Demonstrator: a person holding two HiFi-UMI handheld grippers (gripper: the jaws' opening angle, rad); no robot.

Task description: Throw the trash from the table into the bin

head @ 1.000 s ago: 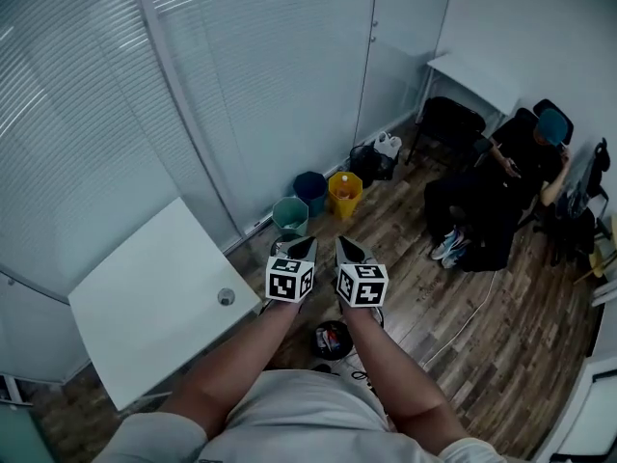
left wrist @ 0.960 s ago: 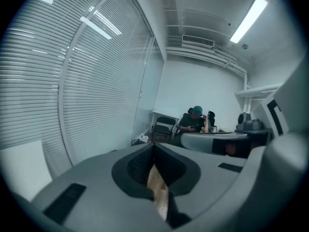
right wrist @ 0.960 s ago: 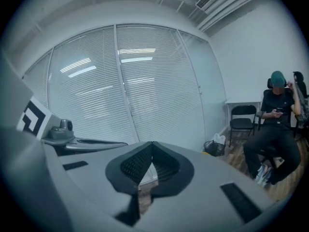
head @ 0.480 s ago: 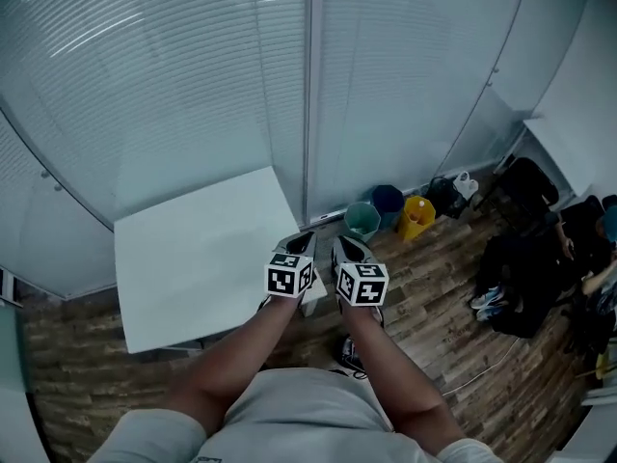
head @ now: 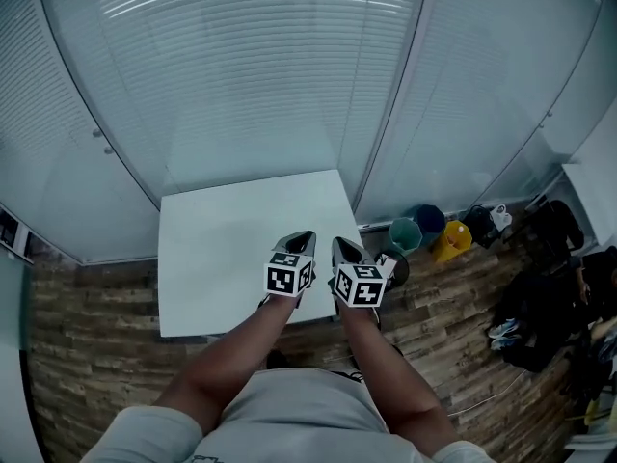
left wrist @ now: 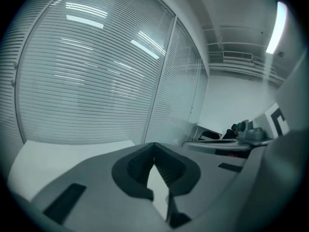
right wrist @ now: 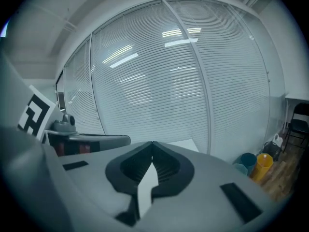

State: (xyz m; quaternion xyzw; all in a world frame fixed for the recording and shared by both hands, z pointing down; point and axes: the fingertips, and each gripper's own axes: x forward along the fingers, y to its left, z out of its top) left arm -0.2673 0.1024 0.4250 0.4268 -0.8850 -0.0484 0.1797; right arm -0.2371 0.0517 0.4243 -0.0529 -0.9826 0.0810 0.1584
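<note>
A white square table (head: 222, 249) stands against the blinded glass wall, straight ahead of me. Both grippers are held side by side over its near right corner and hide part of it. My left gripper (head: 301, 244) is shut, its tips meeting with nothing between them (left wrist: 154, 144). My right gripper (head: 345, 251) is shut and empty too (right wrist: 152, 143). Three bins stand on the floor to the table's right: a teal bin (head: 405, 234), a blue bin (head: 429, 222) and a yellow bin (head: 451, 241). The right gripper view also shows the yellow bin (right wrist: 262, 166).
A dark round object (head: 393, 270) sits on the wood floor just right of my right gripper. A black bag (head: 479, 222) lies past the bins. Dark chairs (head: 540, 307) crowd the far right. Glass walls with blinds close off the back.
The head view has swung left: the table now sits in the middle ahead of me and the bins have slid to the right. Both grippers stayed shut, side by side.
</note>
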